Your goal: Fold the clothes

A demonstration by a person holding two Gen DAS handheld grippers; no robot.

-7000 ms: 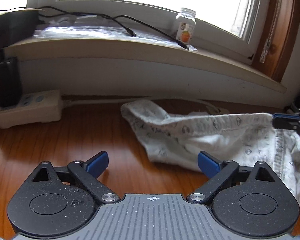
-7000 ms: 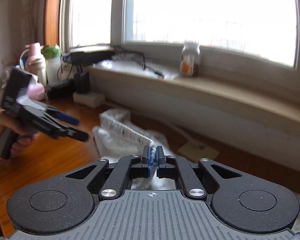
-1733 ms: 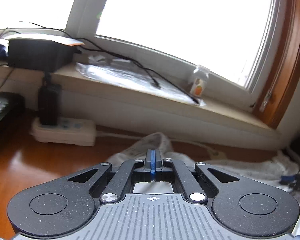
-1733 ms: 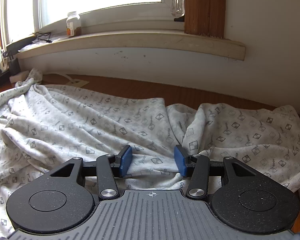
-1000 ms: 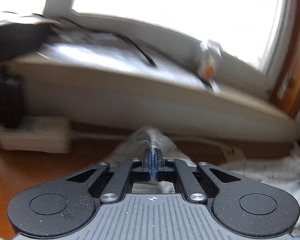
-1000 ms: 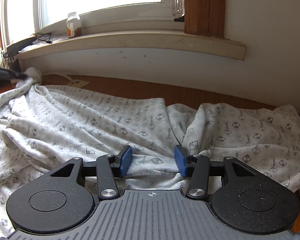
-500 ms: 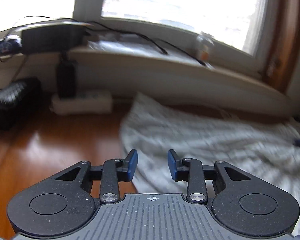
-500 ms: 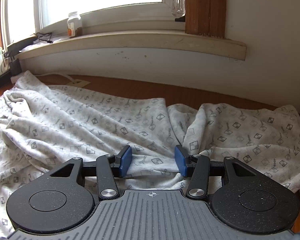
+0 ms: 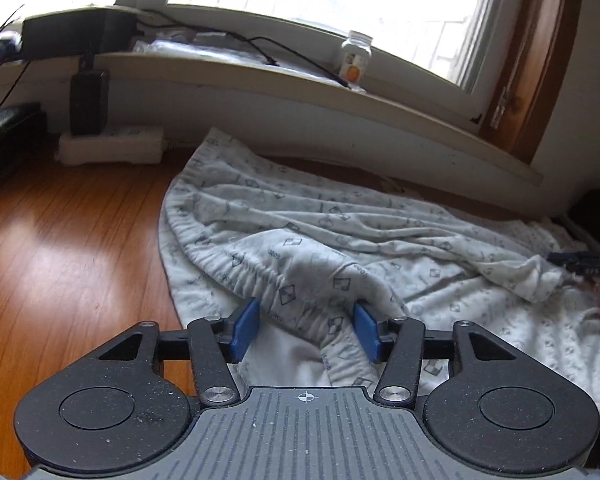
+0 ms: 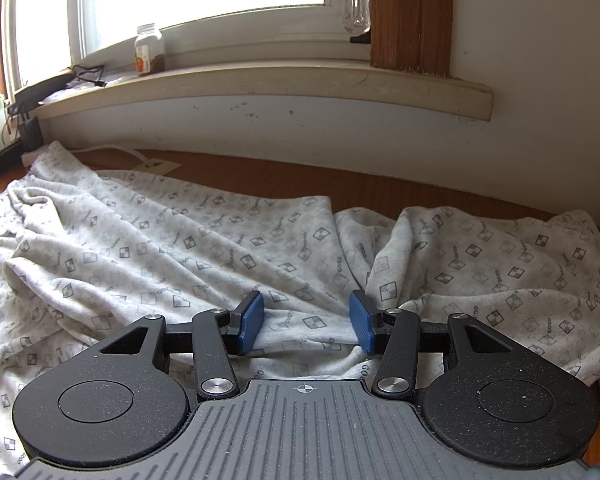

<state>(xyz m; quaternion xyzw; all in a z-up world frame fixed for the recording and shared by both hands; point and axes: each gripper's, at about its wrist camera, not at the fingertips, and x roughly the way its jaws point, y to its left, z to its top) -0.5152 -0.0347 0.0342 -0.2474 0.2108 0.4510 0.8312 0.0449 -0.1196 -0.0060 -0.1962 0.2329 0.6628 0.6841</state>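
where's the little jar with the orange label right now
The jar stands on the windowsill, beside the end of a black cable, above and behind the patterned garment spread on the wooden floor.

1. The white patterned garment (image 10: 228, 240) spread on the wooden floor carries the small printed word "GOOD", repeated among checkered squares.
2. The jar (image 10: 149, 50) on the windowsill has an orange label, too small to read.

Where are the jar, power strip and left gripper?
jar (image 9: 355, 65): left wrist view, on its label.
power strip (image 9: 112, 147): left wrist view, white casing.
left gripper (image 9: 306, 330): left wrist view, midway between open fingertips.
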